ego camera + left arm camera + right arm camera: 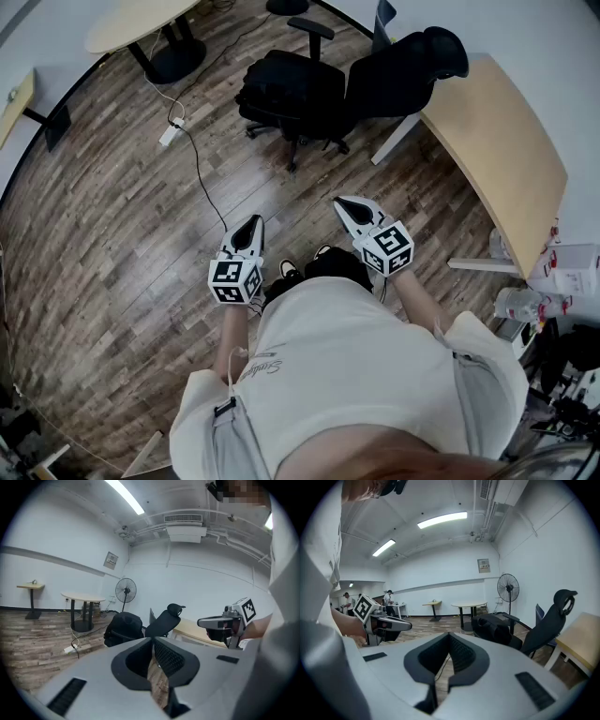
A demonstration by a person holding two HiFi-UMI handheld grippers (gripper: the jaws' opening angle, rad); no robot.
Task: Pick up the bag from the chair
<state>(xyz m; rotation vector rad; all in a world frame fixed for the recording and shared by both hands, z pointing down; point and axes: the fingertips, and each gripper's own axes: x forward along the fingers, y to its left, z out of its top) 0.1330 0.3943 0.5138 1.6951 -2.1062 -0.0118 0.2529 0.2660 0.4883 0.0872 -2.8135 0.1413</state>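
Note:
A black bag (281,89) lies on the seat of a black office chair (403,67) at the far side of the wooden floor. Both grippers are held out in front of the person, well short of the chair and apart from it. My left gripper (251,223) points toward the bag with its jaws closed together and nothing in them. My right gripper (345,204) is likewise shut and empty. The left gripper view has the bag (123,627) and chair (164,618) beyond the left gripper (153,640). In the right gripper view, past the right gripper (449,634), the bag (494,627) sits on the chair (551,620).
A curved wooden desk (497,141) stands right of the chair, with clutter (562,281) beyond its end. A round table (141,19) stands far left. A power strip (171,134) and its cable cross the floor. A standing fan (125,590) is by the back wall.

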